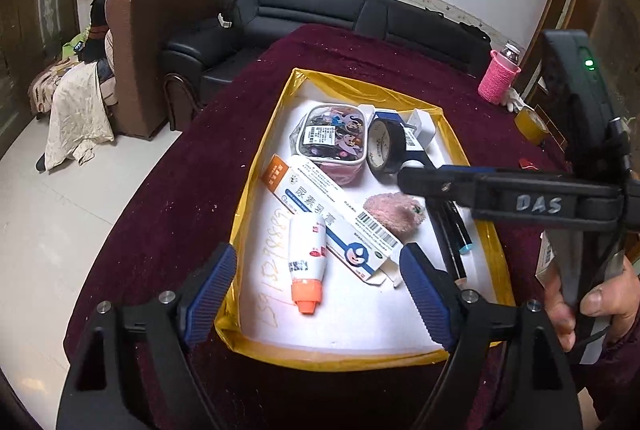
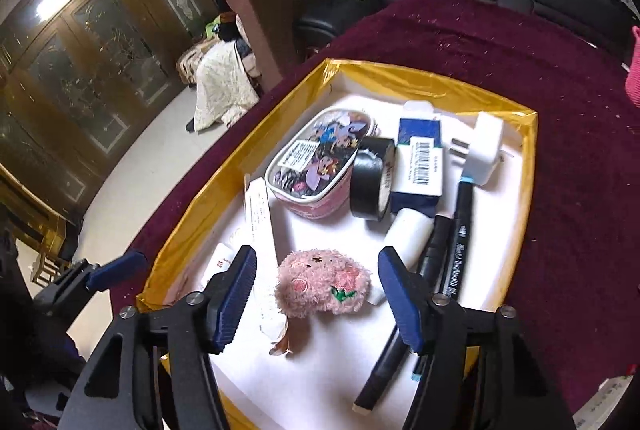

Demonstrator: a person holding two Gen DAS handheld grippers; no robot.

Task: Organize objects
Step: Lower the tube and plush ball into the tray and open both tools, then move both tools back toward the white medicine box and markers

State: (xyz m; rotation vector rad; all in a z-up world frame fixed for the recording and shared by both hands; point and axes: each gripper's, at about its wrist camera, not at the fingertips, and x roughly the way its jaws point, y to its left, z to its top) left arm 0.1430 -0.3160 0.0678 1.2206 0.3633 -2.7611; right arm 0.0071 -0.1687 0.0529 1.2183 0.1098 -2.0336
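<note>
A yellow-rimmed white tray (image 1: pixel 260 166) (image 2: pixel 192 190) on the dark red tablecloth holds the objects. My left gripper (image 1: pixel 317 254) is open above a white tube with an orange cap (image 1: pixel 306 262), its pads apart from it. A long medicine box (image 1: pixel 332 214) lies beside the tube. My right gripper (image 2: pixel 316 258) is open over a pink plush (image 2: pixel 324 284) (image 1: pixel 394 214), with its pads clear of it. Further back are a cartoon pouch (image 2: pixel 316 166), black tape (image 2: pixel 370 186), a blue-white box (image 2: pixel 418 158), a white plug (image 2: pixel 486 146) and black markers (image 2: pixel 452 246).
A pink knitted bottle holder (image 1: pixel 498 78) and a yellow tape roll (image 1: pixel 530 124) stand on the cloth at the far right. Beyond the table are a black sofa (image 1: pixel 320 10) and a brown armchair (image 1: pixel 160 42) with a seated person. A hand (image 1: pixel 592 294) grips the right tool.
</note>
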